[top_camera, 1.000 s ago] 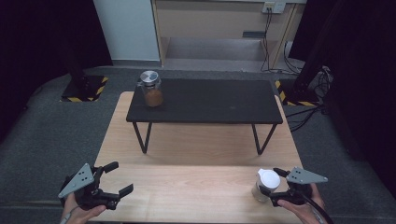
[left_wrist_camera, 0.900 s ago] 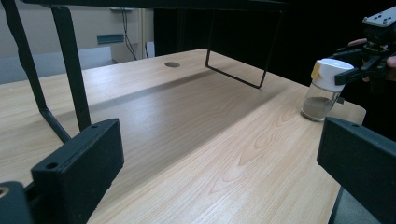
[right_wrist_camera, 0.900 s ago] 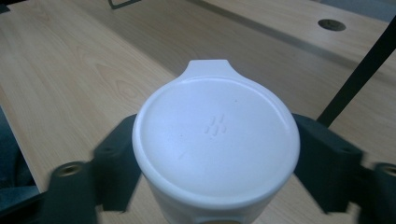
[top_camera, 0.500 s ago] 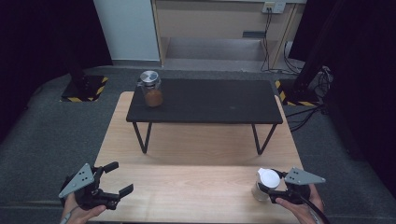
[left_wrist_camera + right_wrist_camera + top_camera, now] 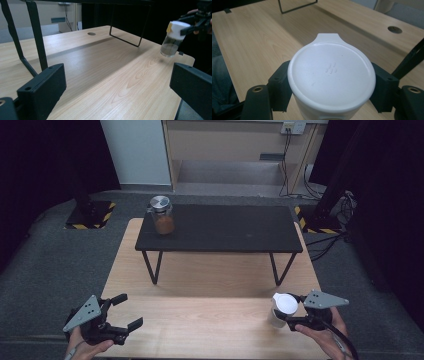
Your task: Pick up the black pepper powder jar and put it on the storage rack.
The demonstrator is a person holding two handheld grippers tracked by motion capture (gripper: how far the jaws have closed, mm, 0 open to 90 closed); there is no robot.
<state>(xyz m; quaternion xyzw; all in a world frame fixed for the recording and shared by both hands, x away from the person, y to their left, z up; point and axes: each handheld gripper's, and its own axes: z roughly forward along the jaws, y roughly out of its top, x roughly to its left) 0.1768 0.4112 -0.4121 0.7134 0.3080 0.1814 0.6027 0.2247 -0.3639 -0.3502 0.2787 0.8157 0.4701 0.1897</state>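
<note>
On the wooden table [image 5: 200,320], near right, right gripper [image 5: 289,316] clamps white-lidded jar [image 5: 281,310], lifted just clear. Left gripper [image 5: 123,312] idle, jaws wide, empty. Step: carry; next needs steady placement, likely black shelf [image 5: 225,227].

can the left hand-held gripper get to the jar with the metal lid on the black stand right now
Probably yes: the left hand-held gripper is open and empty, and the jar stands at the black stand's near-left corner, nothing between them.

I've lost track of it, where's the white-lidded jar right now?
In the high view, the white-lidded jar sits near the wooden table's right front corner, clamped in the right tongs.
</note>
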